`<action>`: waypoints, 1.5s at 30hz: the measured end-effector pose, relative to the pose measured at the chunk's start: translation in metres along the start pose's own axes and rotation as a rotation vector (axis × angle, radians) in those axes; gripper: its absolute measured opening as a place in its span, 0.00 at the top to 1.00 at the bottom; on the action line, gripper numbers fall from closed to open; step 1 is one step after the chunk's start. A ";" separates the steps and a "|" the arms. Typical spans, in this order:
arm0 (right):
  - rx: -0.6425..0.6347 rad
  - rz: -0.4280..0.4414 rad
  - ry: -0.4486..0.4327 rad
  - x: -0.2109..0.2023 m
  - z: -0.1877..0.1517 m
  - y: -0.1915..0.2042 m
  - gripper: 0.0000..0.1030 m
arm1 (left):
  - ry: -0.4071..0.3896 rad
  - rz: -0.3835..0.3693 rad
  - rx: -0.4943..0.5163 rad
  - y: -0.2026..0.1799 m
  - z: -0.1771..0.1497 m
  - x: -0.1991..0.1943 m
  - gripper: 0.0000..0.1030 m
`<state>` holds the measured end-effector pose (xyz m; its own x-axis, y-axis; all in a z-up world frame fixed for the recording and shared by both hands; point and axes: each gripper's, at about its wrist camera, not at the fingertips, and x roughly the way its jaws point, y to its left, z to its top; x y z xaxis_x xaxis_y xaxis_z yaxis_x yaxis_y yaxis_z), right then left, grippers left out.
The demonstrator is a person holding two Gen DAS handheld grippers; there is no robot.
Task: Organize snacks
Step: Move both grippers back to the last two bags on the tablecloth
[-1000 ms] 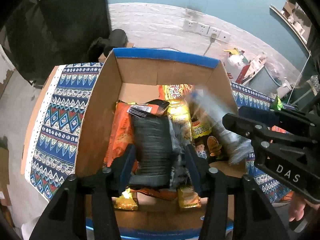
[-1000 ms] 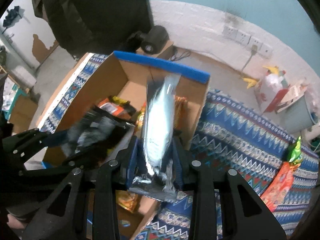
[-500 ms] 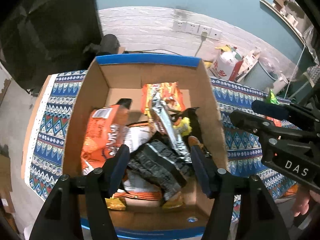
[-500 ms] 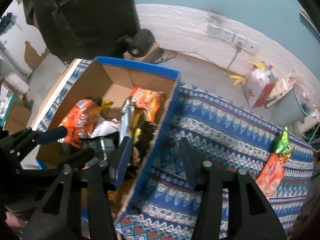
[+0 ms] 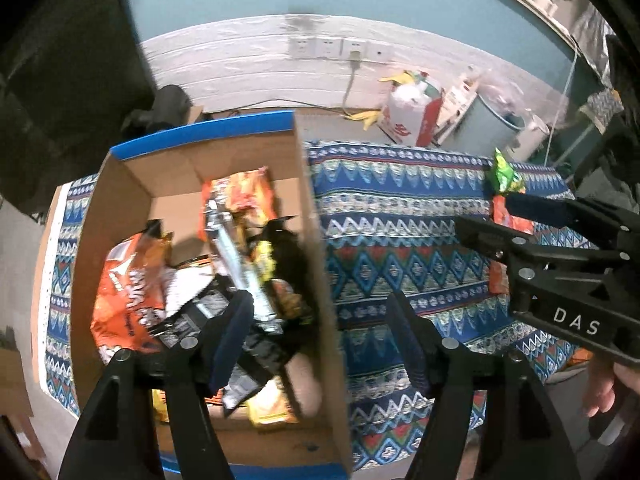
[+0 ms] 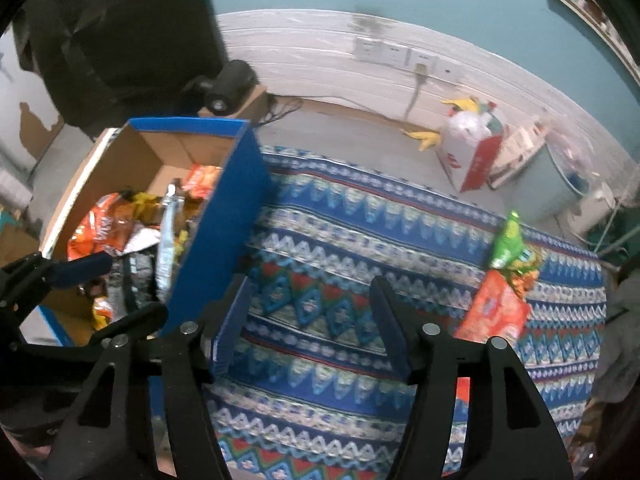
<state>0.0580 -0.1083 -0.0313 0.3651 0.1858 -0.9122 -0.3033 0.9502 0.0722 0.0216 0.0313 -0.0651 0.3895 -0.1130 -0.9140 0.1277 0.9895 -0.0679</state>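
Note:
A cardboard box (image 5: 120, 204) with a blue rim stands on a patterned cloth and holds several snack packs: an orange bag (image 5: 128, 296), a silver pack (image 5: 236, 256) and a black pack (image 5: 224, 336). My left gripper (image 5: 324, 332) is open and empty, straddling the box's right wall. My right gripper (image 6: 310, 320) is open and empty above the cloth, right of the box (image 6: 224, 216). A green pack (image 6: 506, 240) and a red-orange pack (image 6: 494, 312) lie on the cloth at the right.
The patterned blue cloth (image 6: 360, 240) covers the table. Behind it the floor holds a white and red bag (image 6: 472, 152), a grey bin (image 5: 492, 128) and a black device (image 6: 230, 84). Wall sockets (image 5: 336, 48) sit on the white wall.
Both grippers let their packs go into the box and opened. Both have since swung right, away from the box and toward the cloth.

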 end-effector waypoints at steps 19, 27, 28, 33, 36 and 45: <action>0.108 -0.166 0.030 -0.003 -0.062 -0.126 0.33 | 0.009 0.037 0.208 -0.103 0.010 0.034 0.27; 0.172 -0.236 0.071 0.013 -0.074 -0.181 0.32 | 0.028 0.039 0.226 -0.117 0.020 0.060 0.27; 0.175 -0.246 0.076 0.015 -0.075 -0.186 0.31 | 0.031 0.040 0.229 -0.118 0.021 0.064 0.26; 0.185 -0.309 0.119 0.032 -0.079 -0.212 0.27 | 0.062 0.046 0.233 -0.121 0.028 0.090 0.26; 0.198 -0.336 0.152 0.046 -0.083 -0.227 0.27 | 0.087 0.040 0.220 -0.121 0.032 0.106 0.26; 0.229 -0.364 0.216 0.090 -0.100 -0.258 0.27 | 0.133 0.037 0.216 -0.120 0.036 0.133 0.26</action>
<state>0.0805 -0.3618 -0.1721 0.2125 -0.2020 -0.9560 0.0211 0.9791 -0.2022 0.0914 -0.1056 -0.1643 0.2761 -0.0503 -0.9598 0.3128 0.9490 0.0403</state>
